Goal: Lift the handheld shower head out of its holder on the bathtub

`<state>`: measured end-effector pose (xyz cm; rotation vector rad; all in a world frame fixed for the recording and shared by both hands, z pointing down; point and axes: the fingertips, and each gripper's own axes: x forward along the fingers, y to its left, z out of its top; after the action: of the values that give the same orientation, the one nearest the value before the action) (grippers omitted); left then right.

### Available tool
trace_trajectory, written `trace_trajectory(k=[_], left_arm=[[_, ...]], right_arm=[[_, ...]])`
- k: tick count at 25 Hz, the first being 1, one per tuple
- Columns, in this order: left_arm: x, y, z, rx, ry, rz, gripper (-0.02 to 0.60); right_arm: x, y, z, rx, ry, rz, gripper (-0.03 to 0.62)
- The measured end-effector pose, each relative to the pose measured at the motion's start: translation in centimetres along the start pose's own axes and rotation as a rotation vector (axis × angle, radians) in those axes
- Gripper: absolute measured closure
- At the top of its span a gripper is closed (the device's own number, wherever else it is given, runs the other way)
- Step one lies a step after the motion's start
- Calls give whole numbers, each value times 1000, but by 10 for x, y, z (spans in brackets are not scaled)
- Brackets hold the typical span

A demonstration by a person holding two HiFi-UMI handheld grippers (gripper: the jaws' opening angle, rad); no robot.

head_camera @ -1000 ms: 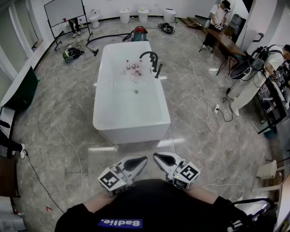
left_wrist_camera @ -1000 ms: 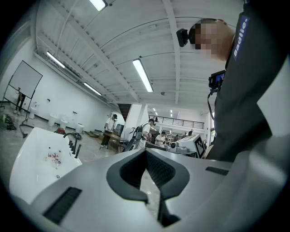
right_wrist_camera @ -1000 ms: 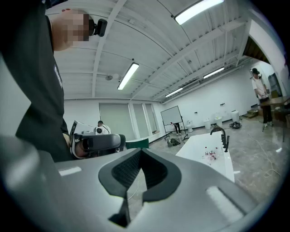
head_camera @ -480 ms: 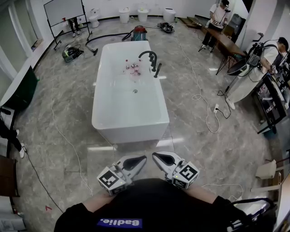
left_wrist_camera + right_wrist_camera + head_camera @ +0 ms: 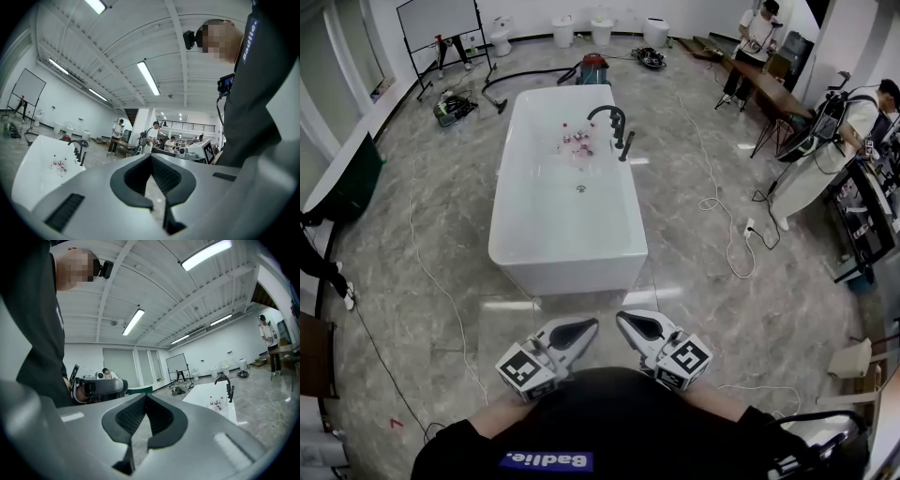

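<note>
The white bathtub (image 5: 567,265) stands on the marble floor well ahead of me. The black handheld shower head (image 5: 627,145) sits upright in its holder on the tub's right rim, beside the black curved faucet (image 5: 607,114). My left gripper (image 5: 592,323) and right gripper (image 5: 621,320) are held close to my chest, far short of the tub, both shut and empty. In the left gripper view the shut gripper (image 5: 151,156) points past the tub (image 5: 42,164) and the shower head (image 5: 83,158). The right gripper (image 5: 145,397) is seen with the tub (image 5: 211,397) and the shower head (image 5: 231,393) at its right.
Small bottles (image 5: 577,142) lie in the tub near the faucet. Cables (image 5: 712,202) trail over the floor on both sides. A red vacuum (image 5: 592,67) stands behind the tub. A person (image 5: 825,150) and tables are at the right, toilets and a whiteboard (image 5: 431,21) at the back.
Both grippers stay shut and empty near my chest. The head view has shifted slightly, and the person at the right has stepped a little.
</note>
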<state>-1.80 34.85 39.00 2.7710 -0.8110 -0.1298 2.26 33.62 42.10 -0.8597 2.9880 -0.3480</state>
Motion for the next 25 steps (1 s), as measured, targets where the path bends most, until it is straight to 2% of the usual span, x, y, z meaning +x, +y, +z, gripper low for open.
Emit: trace_trajectory(k=[8,14,21,25], left_arm=[[23,-14,-9,10,-17,74,588],[44,-23,-13,15,-1,109,588],[59,4,-13,22,-11,90,588],[68,41,-6,12,-20,60,588]], right_arm=[[-30,-24,4,4,-13,51,592],[-46,-49,-3,-43,29,64,592],[-25,-75,1,-42,37,51,592],[5,-97,6,-61,48,34,591]])
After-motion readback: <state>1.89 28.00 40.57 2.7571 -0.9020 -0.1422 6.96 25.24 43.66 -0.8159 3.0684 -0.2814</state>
